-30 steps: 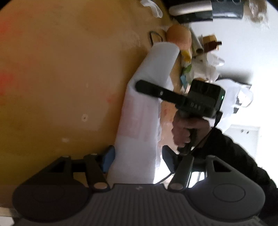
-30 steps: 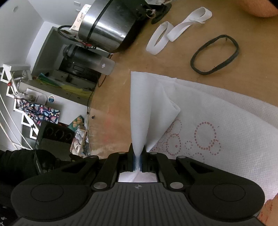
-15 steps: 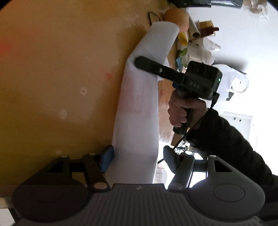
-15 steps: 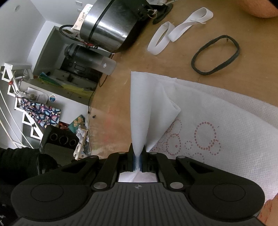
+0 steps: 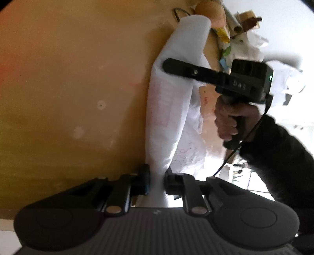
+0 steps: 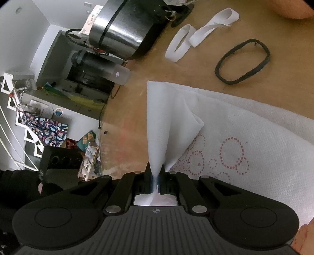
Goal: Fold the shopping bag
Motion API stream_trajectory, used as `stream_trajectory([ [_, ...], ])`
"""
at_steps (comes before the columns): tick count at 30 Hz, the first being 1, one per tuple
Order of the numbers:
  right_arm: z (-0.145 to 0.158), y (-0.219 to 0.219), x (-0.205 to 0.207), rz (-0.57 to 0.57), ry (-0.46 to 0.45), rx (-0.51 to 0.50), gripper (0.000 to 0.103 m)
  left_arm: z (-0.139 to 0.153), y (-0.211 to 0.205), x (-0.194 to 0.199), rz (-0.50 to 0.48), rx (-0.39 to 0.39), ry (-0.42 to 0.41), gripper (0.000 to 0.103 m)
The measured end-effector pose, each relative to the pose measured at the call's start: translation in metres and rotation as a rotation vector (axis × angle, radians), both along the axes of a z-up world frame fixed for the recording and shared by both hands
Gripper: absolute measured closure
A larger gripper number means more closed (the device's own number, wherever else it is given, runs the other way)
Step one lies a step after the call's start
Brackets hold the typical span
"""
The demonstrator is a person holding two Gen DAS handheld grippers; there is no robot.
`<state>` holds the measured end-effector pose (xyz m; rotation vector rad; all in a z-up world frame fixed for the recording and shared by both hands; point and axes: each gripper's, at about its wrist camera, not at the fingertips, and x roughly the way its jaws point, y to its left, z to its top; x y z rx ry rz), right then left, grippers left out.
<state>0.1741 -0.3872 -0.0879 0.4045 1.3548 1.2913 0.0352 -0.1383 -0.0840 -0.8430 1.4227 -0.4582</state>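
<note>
The white shopping bag (image 5: 166, 117) with red dotted circles (image 6: 231, 151) lies on the wooden table (image 5: 78, 78), one long edge lifted into a fold. My left gripper (image 5: 157, 182) holds the near end of that fold; its jaws are closing and the pads pinch the fabric between them. Farther along the same fold, my right gripper (image 5: 170, 67) is seen from the side, held by a person's hand (image 5: 229, 121). In the right wrist view the right gripper (image 6: 156, 174) is shut on a raised white corner of the bag (image 6: 157, 121).
A black elastic loop (image 6: 243, 61) and white strap loops (image 6: 196, 35) lie on the table beyond the bag. A shiny metal pot (image 6: 121, 29) and a bottle (image 6: 102, 66) stand at the table's edge. Clutter and an orange object (image 5: 210, 9) sit at the far end.
The left jaws, wide around the bag's fold before, have closed onto it, and the left gripper has shifted a little. The right gripper keeps its grip and place.
</note>
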Motion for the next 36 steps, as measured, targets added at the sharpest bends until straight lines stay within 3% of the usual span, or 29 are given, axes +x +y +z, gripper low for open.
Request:
stream_trajectory([
  [3, 0.003, 0.000, 0.000, -0.026, 0.046, -0.035, 0.097, 0.009, -0.005, 0.001, -0.016, 0.066, -0.011, 0.091],
  [7, 0.021, 0.002, -0.004, -0.039, 0.003, -0.093, 0.092, 0.011, -0.002, -0.001, -0.004, 0.096, -0.004, 0.091],
  [10, 0.039, 0.000, 0.000, -0.093, -0.048, -0.127, 0.076, 0.010, 0.002, -0.002, -0.004, 0.102, 0.004, 0.091],
  [12, 0.053, -0.001, 0.008, -0.153, -0.082, -0.149, 0.076, 0.011, 0.001, -0.002, -0.020, 0.122, -0.005, 0.091],
  [15, 0.061, 0.008, 0.014, -0.158, -0.137, -0.184, 0.076, 0.015, -0.002, -0.001, -0.040, 0.151, -0.017, 0.091],
  [17, 0.060, 0.015, 0.013, -0.147, -0.177, -0.198, 0.087, 0.020, -0.005, 0.000, -0.062, 0.187, -0.034, 0.091],
  [23, 0.044, 0.024, 0.008, -0.170, -0.247, -0.196, 0.091, 0.046, -0.026, 0.009, -0.154, 0.406, -0.104, 0.091],
  [27, 0.055, 0.030, 0.003, -0.153, -0.309, -0.218, 0.090, 0.053, -0.049, 0.014, -0.241, 0.590, -0.125, 0.091],
  [31, 0.064, 0.030, 0.002, -0.139, -0.330, -0.248, 0.073, 0.053, -0.075, 0.009, -0.326, 0.722, -0.162, 0.090],
  [34, 0.074, 0.024, 0.003, -0.167, -0.335, -0.271, 0.048, 0.054, -0.089, 0.009, -0.369, 0.787, -0.189, 0.090],
  [36, 0.081, 0.016, 0.004, -0.204, -0.339, -0.292, 0.045, 0.054, -0.096, 0.008, -0.394, 0.824, -0.203, 0.089],
])
